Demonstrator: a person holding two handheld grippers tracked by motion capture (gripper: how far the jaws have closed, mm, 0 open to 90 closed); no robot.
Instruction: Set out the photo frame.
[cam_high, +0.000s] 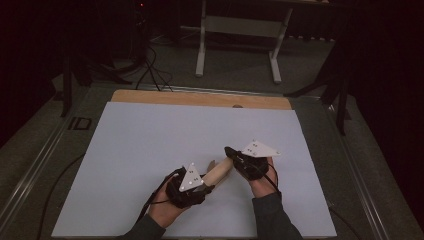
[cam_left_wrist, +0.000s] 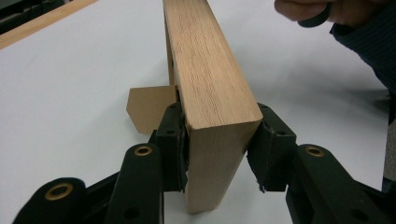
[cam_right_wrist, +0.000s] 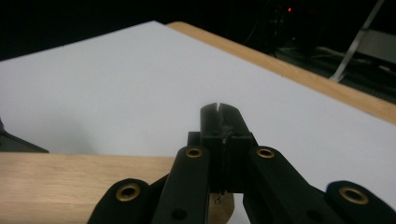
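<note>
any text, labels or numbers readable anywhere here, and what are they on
"ID", or marks that look like it: large pale marks on the dark frame left of the white sheet in the high view; too dim to be sure.
Grey plates on the left gripper and right gripper: small dots, no letters readable.
Wooden block: grain, no print.

Dim room, lit white sheet (cam_high: 150, 150)
Surroundings near black; soft shadows under both claws; close jaws slightly blurred, no glare.
</note>
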